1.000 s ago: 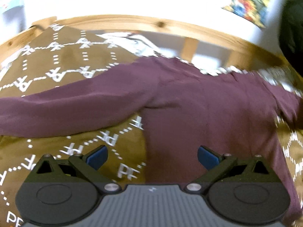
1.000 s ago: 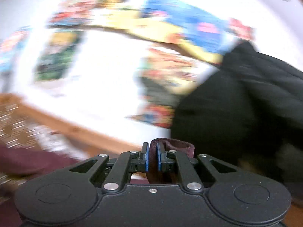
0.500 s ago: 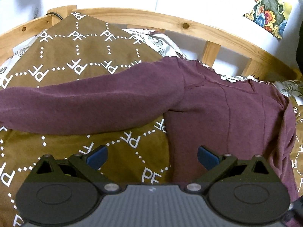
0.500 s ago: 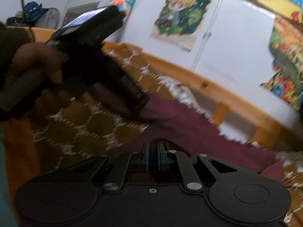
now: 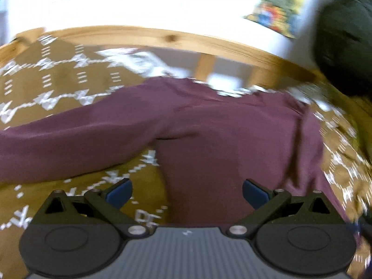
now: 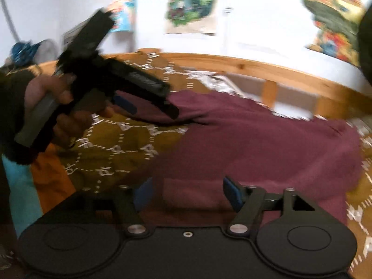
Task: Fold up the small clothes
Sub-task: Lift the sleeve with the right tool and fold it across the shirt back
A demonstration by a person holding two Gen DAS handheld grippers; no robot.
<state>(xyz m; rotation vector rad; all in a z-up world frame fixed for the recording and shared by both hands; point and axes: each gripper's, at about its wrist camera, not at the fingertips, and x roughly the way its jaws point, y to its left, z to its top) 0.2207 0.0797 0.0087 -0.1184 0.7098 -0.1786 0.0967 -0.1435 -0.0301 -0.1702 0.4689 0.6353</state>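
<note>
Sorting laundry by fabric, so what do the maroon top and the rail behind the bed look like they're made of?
Maroon long-sleeved top: soft matte knit, likely cotton jersey; it drapes in soft folds. Curved pale wooden bed rail: pine-like wood, knot and grain visible.

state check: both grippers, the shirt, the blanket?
left gripper: open, holding nothing
right gripper: open, holding nothing
shirt: flat on the blanket, left sleeve stretched out, right side looks folded over
blanket: spread on the bed under the shirt
</note>
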